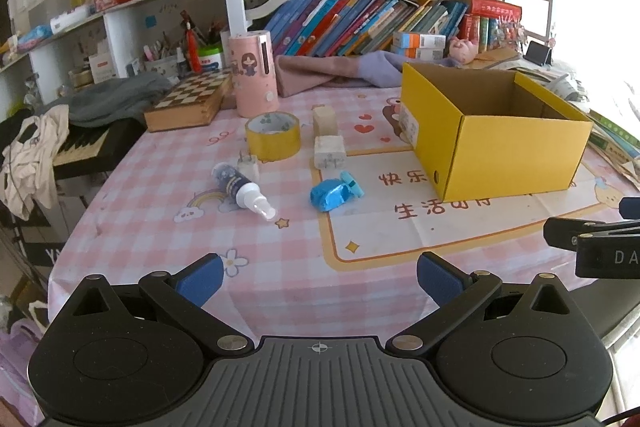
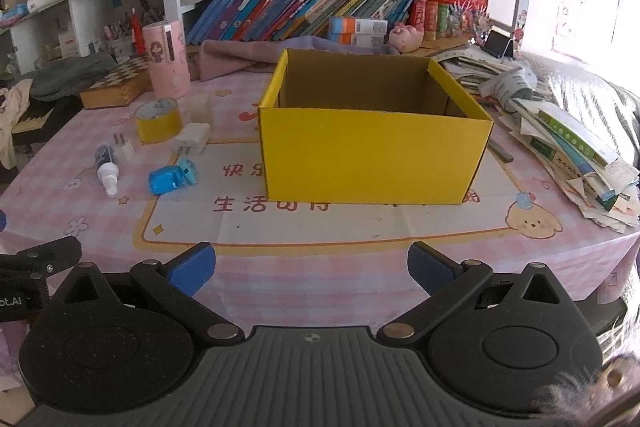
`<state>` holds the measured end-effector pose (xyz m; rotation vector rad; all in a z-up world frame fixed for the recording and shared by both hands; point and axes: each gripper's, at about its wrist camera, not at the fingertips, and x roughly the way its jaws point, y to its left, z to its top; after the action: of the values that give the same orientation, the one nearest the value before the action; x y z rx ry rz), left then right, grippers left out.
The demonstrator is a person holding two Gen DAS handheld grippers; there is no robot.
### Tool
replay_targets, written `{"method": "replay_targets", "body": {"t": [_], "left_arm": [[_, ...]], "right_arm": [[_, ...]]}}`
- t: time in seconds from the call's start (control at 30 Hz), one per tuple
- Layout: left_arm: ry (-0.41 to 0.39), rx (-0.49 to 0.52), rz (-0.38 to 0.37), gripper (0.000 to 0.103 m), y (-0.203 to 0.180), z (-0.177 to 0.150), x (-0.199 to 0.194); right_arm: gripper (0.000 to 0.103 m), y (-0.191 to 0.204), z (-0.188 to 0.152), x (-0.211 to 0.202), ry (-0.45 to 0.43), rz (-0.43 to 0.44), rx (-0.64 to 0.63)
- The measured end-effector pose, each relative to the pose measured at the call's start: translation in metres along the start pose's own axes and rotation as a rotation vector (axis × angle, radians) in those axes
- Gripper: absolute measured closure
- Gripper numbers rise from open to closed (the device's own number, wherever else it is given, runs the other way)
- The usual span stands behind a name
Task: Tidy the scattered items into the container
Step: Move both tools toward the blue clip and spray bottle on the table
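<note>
pink-check table (image 2: 320, 291) w/ yellow box (image 2: 372, 155)

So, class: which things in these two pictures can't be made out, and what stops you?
- Box floor: both views, hidden by its near walls.
- Spray bottle label: both views, too small.
- Right gripper: left view, cut off by the edge.
- Left gripper: right view, cut off likewise.
</note>
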<state>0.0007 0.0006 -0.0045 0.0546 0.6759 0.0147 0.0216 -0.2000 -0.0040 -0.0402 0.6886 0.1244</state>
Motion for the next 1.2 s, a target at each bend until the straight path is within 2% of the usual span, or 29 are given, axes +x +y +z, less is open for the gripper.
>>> {"method": "replay_targets", "body": {"t": [0.6,1.2], "left_arm": [[-0.004,0.043,-0.017,0.000,0.000,0.000,-0.003],[0.002,0.031,-0.031,0.000,0.014,-0.003,-0.002]], "right_arm": [[0.000,0.011,0.001,-0.002,-0.012,0.028,-0.023],[0.000,0.030,0.003,0.002,-0.013,0.050,-0.039]]}}
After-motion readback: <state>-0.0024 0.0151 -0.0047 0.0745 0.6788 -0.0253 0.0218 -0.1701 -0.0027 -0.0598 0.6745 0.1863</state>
